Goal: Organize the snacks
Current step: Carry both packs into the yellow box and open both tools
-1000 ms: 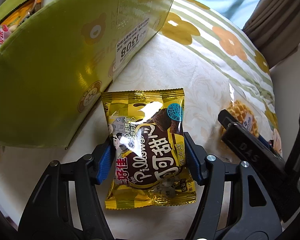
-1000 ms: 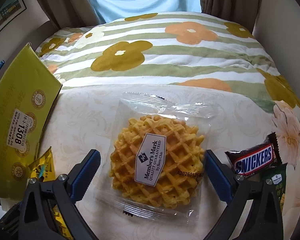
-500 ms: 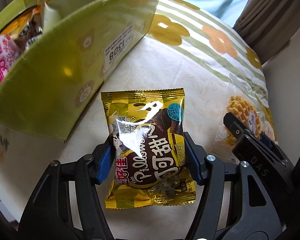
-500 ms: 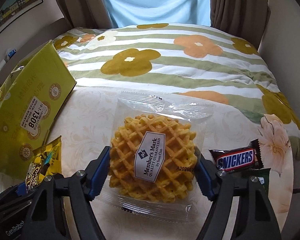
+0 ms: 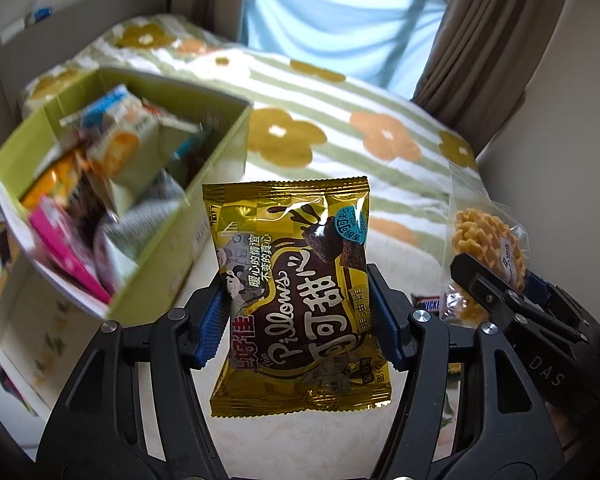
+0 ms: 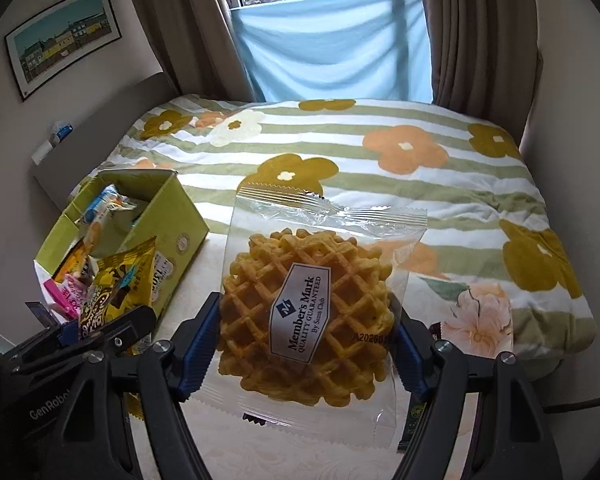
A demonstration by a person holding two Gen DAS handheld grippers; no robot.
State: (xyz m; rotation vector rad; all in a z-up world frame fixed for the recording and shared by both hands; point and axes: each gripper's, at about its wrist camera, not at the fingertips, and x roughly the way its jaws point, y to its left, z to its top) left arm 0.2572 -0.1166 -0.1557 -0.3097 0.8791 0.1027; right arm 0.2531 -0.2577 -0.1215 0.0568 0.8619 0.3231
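My left gripper [image 5: 298, 318] is shut on a gold and brown chocolate pillow snack packet [image 5: 296, 296] and holds it up above the table. My right gripper [image 6: 308, 340] is shut on a clear-wrapped waffle [image 6: 306, 322], also lifted; the waffle shows at the right of the left wrist view [image 5: 486, 240]. An open yellow-green snack box [image 5: 152, 216] full of packets stands to the left, lower than both grippers; it shows in the right wrist view [image 6: 176, 220] too. The gold packet shows there at the left [image 6: 118, 284].
A Snickers bar [image 5: 428, 302] lies on the white table [image 5: 332, 436] under the grippers. A dark green packet [image 6: 414, 416] peeks out below the waffle. A bed with a flowered striped cover [image 6: 380, 168] lies beyond, with curtains and a window behind.
Both grippers have risen from the table with their snacks. The right gripper closed on the waffle. The box now lies below, its open top in view.
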